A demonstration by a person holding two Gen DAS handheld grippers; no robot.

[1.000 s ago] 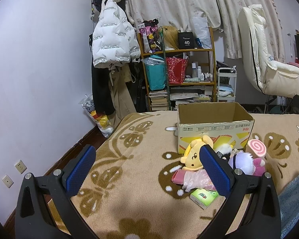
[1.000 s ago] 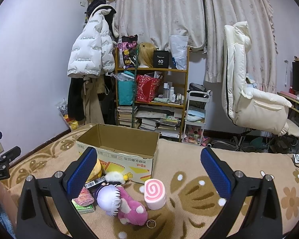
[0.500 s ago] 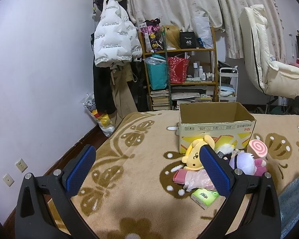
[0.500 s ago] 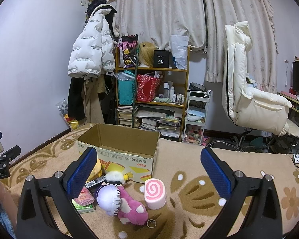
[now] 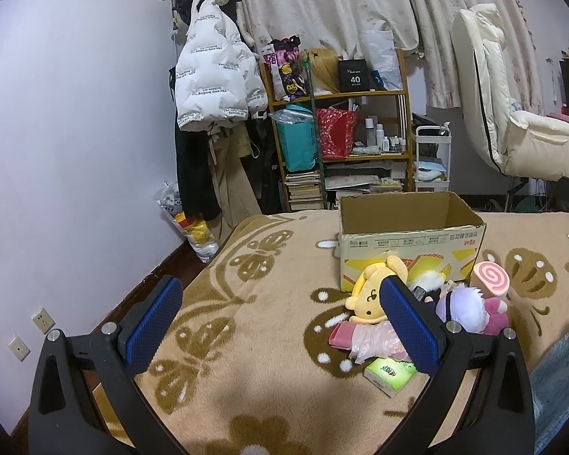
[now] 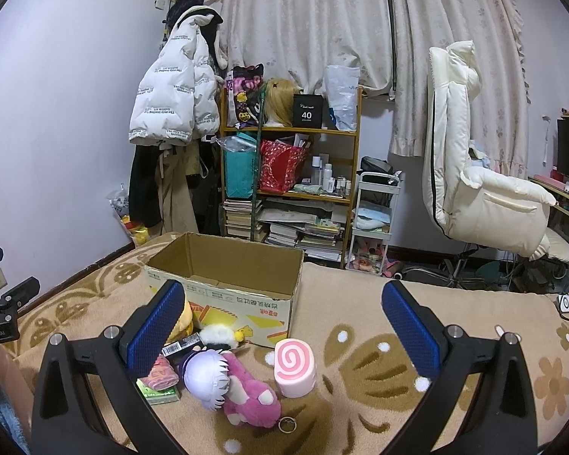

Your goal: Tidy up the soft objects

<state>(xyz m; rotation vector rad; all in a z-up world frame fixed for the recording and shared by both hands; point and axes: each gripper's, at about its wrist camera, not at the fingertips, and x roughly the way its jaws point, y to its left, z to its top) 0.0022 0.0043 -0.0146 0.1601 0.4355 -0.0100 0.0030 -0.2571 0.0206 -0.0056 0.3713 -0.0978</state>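
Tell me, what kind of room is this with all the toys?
Probably a bedroom at home. There is a white puffer jacket hanging on the wall, a wooden shelf crowded with books and bags, and plush toys by a cardboard box on a blanket.

Even indoor light, fisheye-bent edges

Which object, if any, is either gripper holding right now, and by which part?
Nothing is held. The left gripper and the right gripper both stand open with empty air between their pads, above the blanket.
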